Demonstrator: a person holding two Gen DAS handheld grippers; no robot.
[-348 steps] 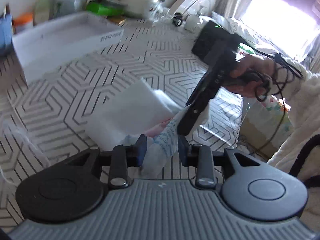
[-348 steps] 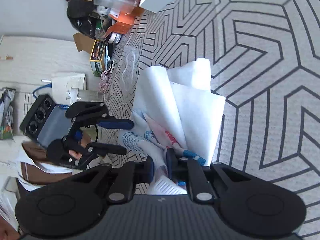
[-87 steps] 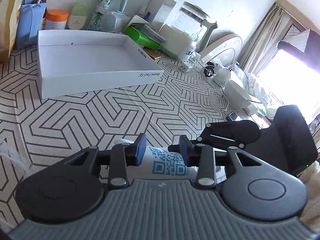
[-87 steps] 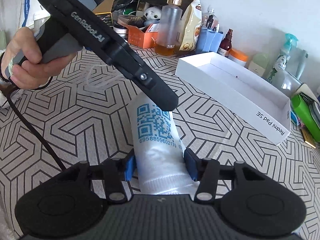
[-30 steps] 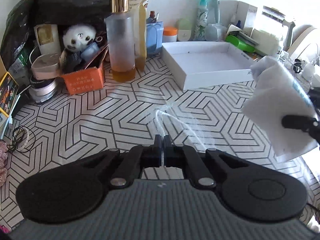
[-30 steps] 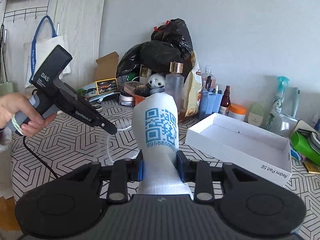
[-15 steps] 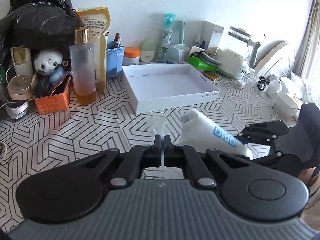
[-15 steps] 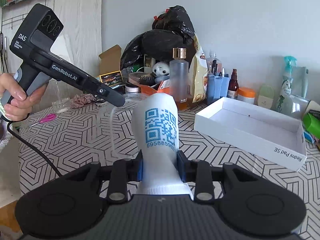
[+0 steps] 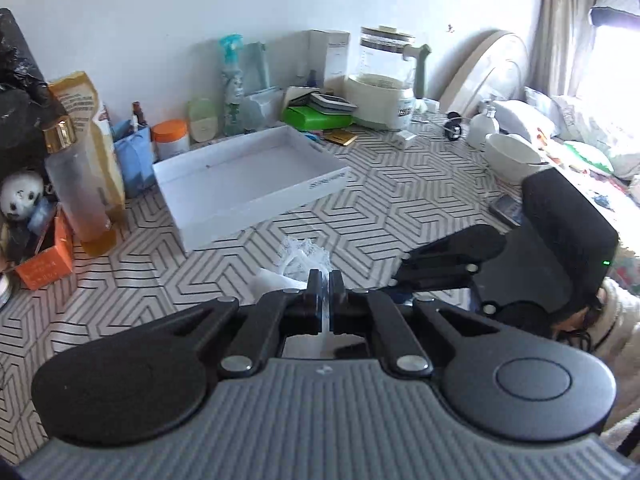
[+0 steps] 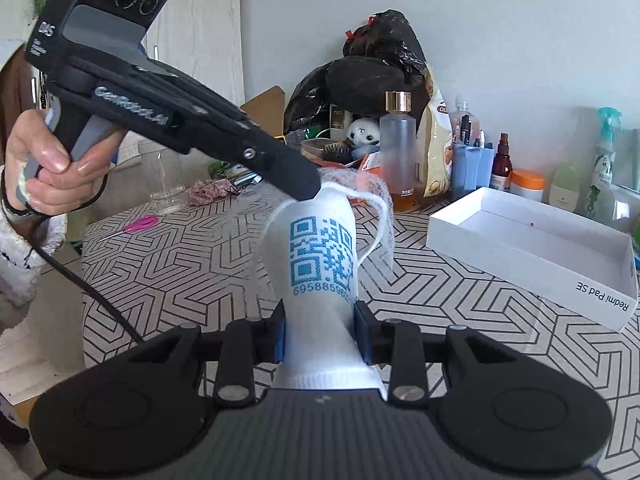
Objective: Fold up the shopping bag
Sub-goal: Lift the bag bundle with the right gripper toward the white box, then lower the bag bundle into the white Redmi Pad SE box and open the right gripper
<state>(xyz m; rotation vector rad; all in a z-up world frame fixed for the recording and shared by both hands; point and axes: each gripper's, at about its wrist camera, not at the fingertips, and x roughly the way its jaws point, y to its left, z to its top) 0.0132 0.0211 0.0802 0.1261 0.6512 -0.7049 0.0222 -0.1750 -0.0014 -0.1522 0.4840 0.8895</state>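
Black-and-white zigzag cloth covers the table (image 10: 180, 264), and you are working above it. Your right tongs (image 10: 320, 332) are partly closed and pinch the bottom of the rolled white shopping bag with the blue square code (image 10: 316, 240). The roll stands up straight out of them. Your left tongs (image 10: 308, 190) are squeezed shut on a thin white see-through net loop (image 10: 380, 216). Their tip is right at the top of the roll. The net drapes over the top and hangs down the side of the roll that faces the flat white cardboard box (image 10: 532, 240).

I think you are slipping the loop over the roll so it stays rolled. Keep the right tongs still and firm, or the roll may spring open. Pull the loop wide across the top, then draw it down toward the right tongs. Go slowly, because the net is thin and can snag or slide off. Let go only when it sits round the middle.

A second ago, the left tongs were off to the side of the roll, with the loop trailing low. Now they are up at its top. About three seconds ago, the roll lay on the table between wider right tongs.
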